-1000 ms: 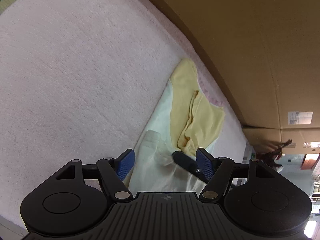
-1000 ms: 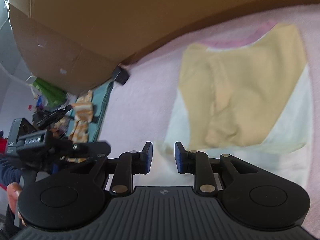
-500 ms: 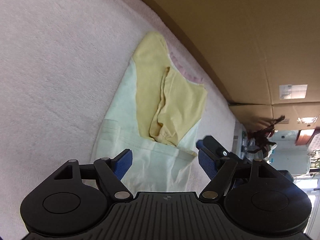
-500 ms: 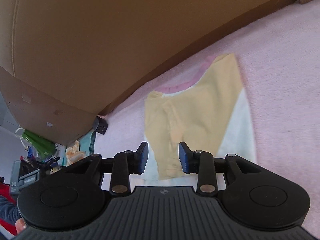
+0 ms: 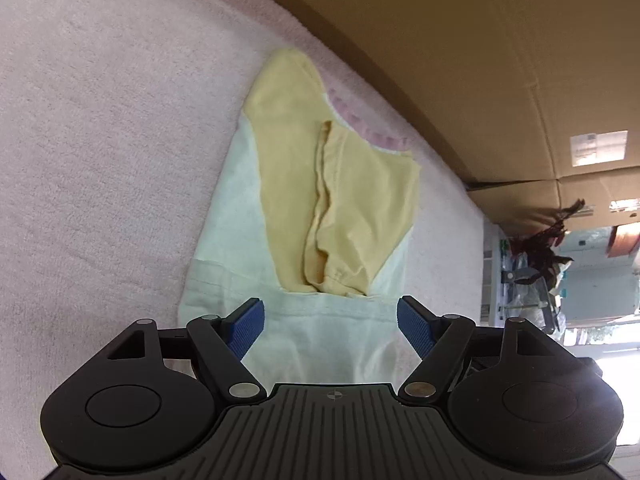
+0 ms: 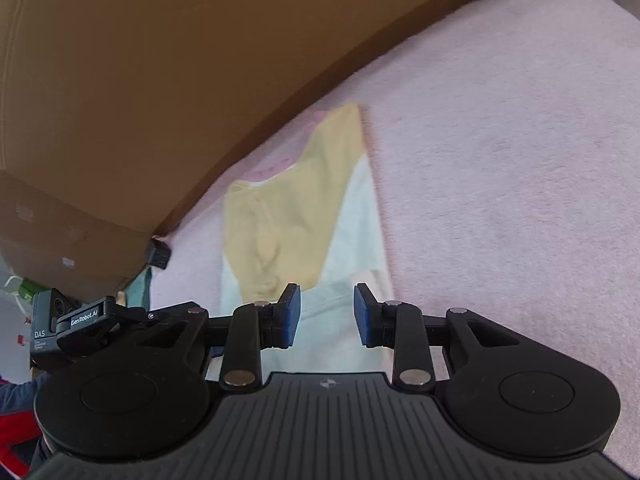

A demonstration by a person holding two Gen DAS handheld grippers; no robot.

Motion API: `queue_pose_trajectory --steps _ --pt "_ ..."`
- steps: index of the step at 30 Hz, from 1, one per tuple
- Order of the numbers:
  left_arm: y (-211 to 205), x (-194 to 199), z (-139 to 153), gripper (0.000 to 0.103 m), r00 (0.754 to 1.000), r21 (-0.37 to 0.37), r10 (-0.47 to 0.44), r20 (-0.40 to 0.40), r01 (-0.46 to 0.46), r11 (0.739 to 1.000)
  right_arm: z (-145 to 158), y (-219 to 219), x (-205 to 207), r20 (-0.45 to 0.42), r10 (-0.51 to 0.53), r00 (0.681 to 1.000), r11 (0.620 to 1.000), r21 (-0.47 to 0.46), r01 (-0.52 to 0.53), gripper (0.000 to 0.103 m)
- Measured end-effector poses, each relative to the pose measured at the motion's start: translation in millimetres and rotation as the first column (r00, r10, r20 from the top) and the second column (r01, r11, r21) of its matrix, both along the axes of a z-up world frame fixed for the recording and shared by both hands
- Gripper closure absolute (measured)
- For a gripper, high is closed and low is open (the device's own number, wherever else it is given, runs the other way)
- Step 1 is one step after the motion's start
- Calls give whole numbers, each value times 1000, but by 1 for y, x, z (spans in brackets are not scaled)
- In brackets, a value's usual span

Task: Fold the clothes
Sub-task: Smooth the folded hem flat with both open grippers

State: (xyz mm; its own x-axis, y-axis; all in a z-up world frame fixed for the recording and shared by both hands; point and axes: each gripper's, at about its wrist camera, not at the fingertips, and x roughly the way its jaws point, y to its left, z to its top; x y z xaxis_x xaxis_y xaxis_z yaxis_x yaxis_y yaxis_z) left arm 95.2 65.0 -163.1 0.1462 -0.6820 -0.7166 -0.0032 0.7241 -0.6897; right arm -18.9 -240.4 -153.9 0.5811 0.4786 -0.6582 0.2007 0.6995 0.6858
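"GenRobot.AI" on left gripper point(image 6: 86, 317), "DAS" on its camera block point(image 6: 44, 328)

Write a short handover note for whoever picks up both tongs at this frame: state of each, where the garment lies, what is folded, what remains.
Left tongs: open, empty, above the near hem.
Right tongs: open, empty, also over the near hem; narrower gap than the left.
The pale cream shirt with yellow sleeves and pink collar lies flat on the pink fleece blanket, collar toward the brown cardboard wall.
Done: both yellow sleeves are folded in over the chest, and the sides look turned in to a narrow strip.
Left: probably grasp the near hem and fold it up toward the collar, then smooth.
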Motion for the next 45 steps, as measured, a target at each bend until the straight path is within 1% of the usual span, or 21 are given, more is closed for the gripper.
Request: queue_pose_trajectory --steps 3,4,6,9,11,13,15,17,19,20,22,24,26,28,30,32,34,35,37,39,45 --pt "-8 -5 -1 17 999 -2 -28 -16 28 1000 -9 13 17 -38 63 997 998 5 -62 65" --pt "-12 -6 -6 17 999 12 -37 -29 37 999 -15 14 21 -59 56 997 998 -10 -57 65" --pt "-9 -8 -14 17 998 25 -30 -51 31 999 -23 12 27 -91 31 995 999 -34 -34 81" --pt "0 -11 -15 17 998 16 -11 -57 12 1000 -12 -4 17 -62 -51 997 998 -49 47 76" --pt "5 -14 -5 17 999 -1 -17 -33 17 1000 1 -6 5 -38 -16 999 998 -57 14 73" --pt "9 -19 2 17 999 -21 -30 -27 30 999 5 2 -6 -48 65 997 997 -28 -66 71" --pt "8 -24 1 16 997 -52 -60 -43 58 997 2 13 -18 -89 147 985 988 -27 -150 70" --pt "1 -30 -9 16 991 -49 -110 -78 107 993 -6 23 -31 -143 209 967 975 -42 -217 70" --pt "-4 -36 -25 17 983 -10 -141 -119 141 990 -17 19 -44 -160 184 970 981 -37 -193 80" --pt "-3 -37 -28 17 983 -15 -139 -121 138 990 -20 15 -49 -165 166 972 985 -17 -171 84" --pt "0 -39 -32 17 984 -30 -132 -122 129 991 -20 8 -53 -192 150 970 989 12 -150 84" --pt "-1 -38 -21 17 988 2 -135 -80 135 991 -12 10 -52 -192 162 968 986 -16 -168 81" --pt "-2 -38 -9 13 990 35 -139 -36 140 990 -1 13 -48 -159 162 974 984 -43 -171 73" --pt "-4 -37 3 6 988 58 -149 31 147 987 10 14 -41 -104 156 982 985 -55 -163 67" --pt "-7 -35 4 5 987 73 -153 41 150 986 12 16 -34 -83 164 983 983 -71 -170 58" --pt "-9 -31 -1 5 988 88 -150 23 147 985 2 19 -27 -126 190 974 975 -90 -202 58" --pt "-6 -26 -7 5 993 101 -120 12 118 988 -7 17 -26 -147 200 969 972 -99 -215 66" --pt "-5 -24 -10 5 994 107 -105 7 104 989 -10 15 -27 -154 199 968 972 -95 -215 67" --pt "3 -18 -12 6 998 68 -63 -19 64 996 -7 10 -28 -169 186 968 976 -83 -202 67" --pt "10 -13 -4 6 999 17 -37 -6 37 999 -1 7 -28 -156 180 971 976 -96 -196 62" --pt "33 8 18 6 999 24 18 41 -19 1000 19 -1 -23 -109 171 979 976 -119 -183 59"
